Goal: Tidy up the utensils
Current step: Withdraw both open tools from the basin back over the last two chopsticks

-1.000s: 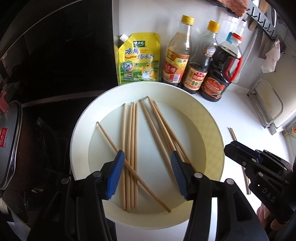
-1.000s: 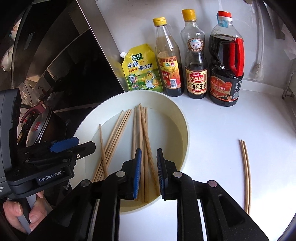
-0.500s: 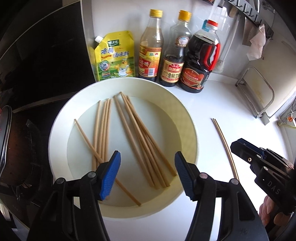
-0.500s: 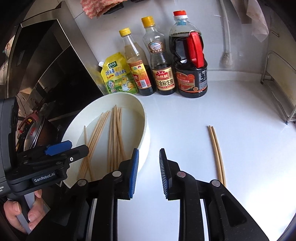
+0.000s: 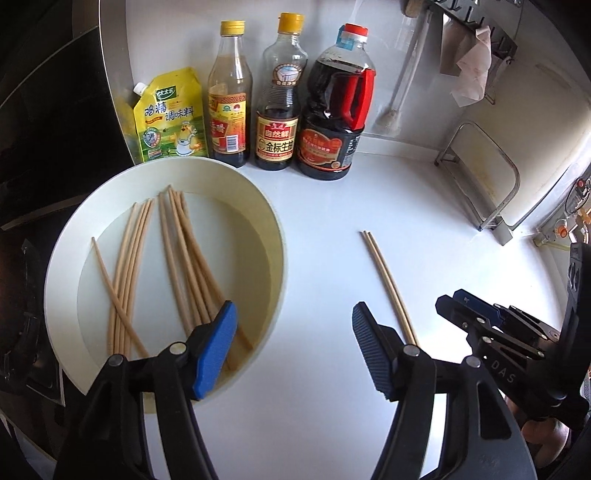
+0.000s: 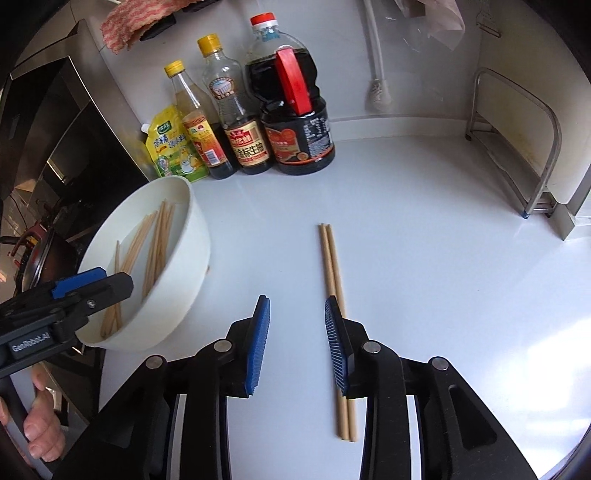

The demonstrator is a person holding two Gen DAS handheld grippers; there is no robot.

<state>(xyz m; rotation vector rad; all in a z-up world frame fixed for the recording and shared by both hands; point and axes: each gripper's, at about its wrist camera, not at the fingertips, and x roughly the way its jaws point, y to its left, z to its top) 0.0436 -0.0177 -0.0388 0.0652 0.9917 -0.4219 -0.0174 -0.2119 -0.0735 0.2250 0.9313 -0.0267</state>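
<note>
Counter (image 6: 424, 229); perhaps cloth (image 6: 140, 29) overhead.

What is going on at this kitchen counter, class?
A person is sorting chopsticks with a handheld gripper in each hand. Most chopsticks lie loose in a white bowl; one pair lies side by side on the counter. The left gripper hovers over the bowl's rim and the right gripper beside the pair. Both have just been opening, with nothing between their jaws.
</note>
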